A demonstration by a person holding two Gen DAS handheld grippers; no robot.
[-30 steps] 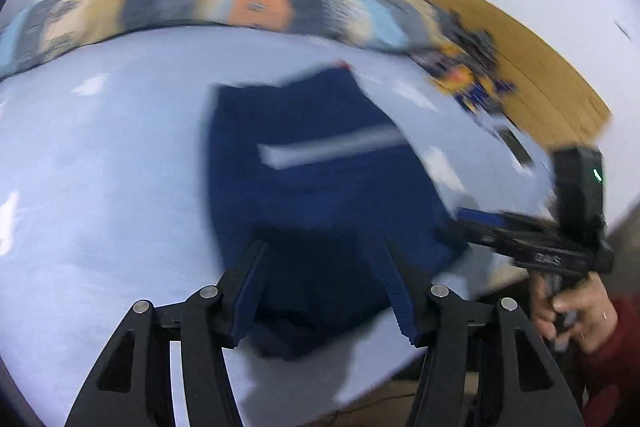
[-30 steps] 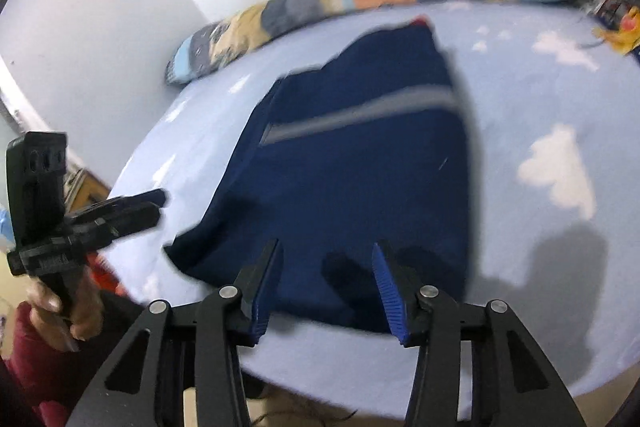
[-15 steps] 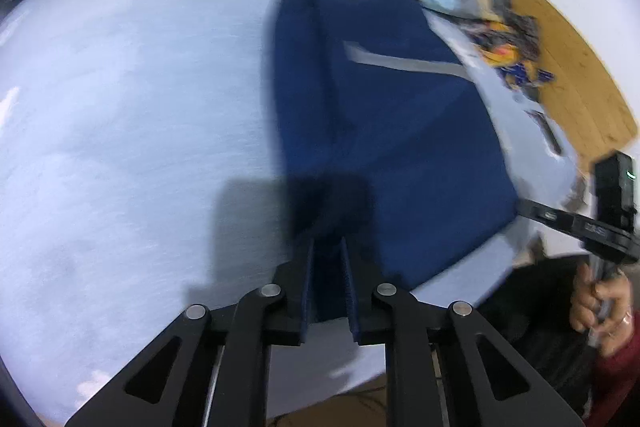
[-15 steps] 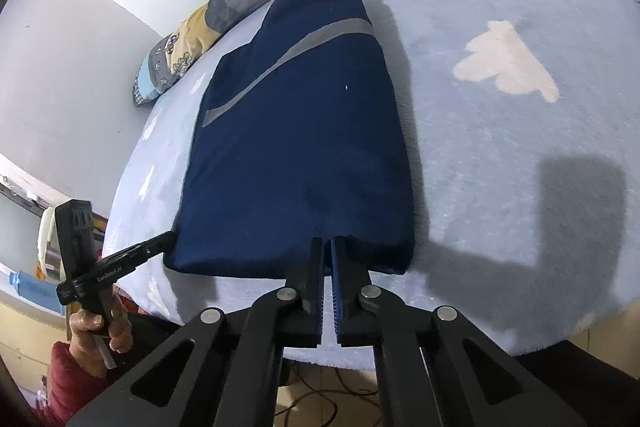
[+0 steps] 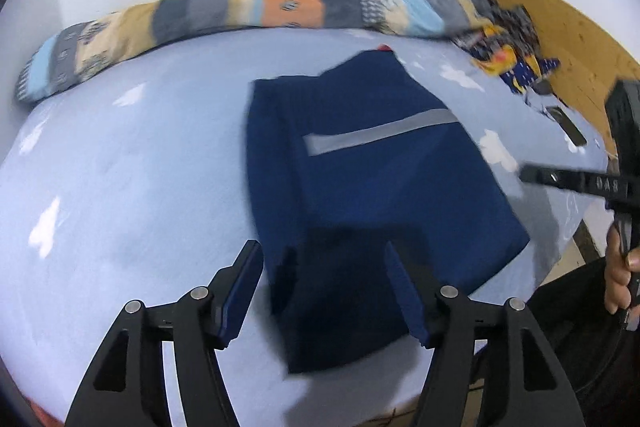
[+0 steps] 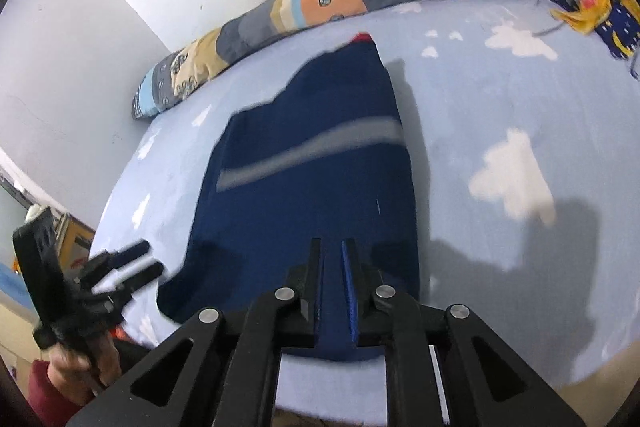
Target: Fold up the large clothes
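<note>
Navy garment (image 5: 360,187) with a grey stripe (image 5: 380,133), folded lengthwise, flat on a pale blue bed (image 5: 120,187) printed with white clouds; hem at 6 o'clock, red-tipped far end toward 12. Rolled patchwork quilt (image 5: 280,7) along the wall from 9 to 1 o'clock. Heap of yellow and dark blue clothes (image 5: 508,55) at 2 o'clock, against a wooden board (image 5: 560,15); small dark flat object beside it, too blurred to name.

Left gripper (image 5: 324,287) above the near hem, jaws spread wide, nothing between them. Right gripper (image 6: 331,283) over the hem's right corner, jaws nearly closed with a narrow gap; whether cloth is pinched there, cannot tell. Nothing between either gripper and the garment.

Person's hand (image 6: 80,367) in a red sleeve at 8 o'clock in the right view, cut by the frame. Garment edges smeared by motion blur.
</note>
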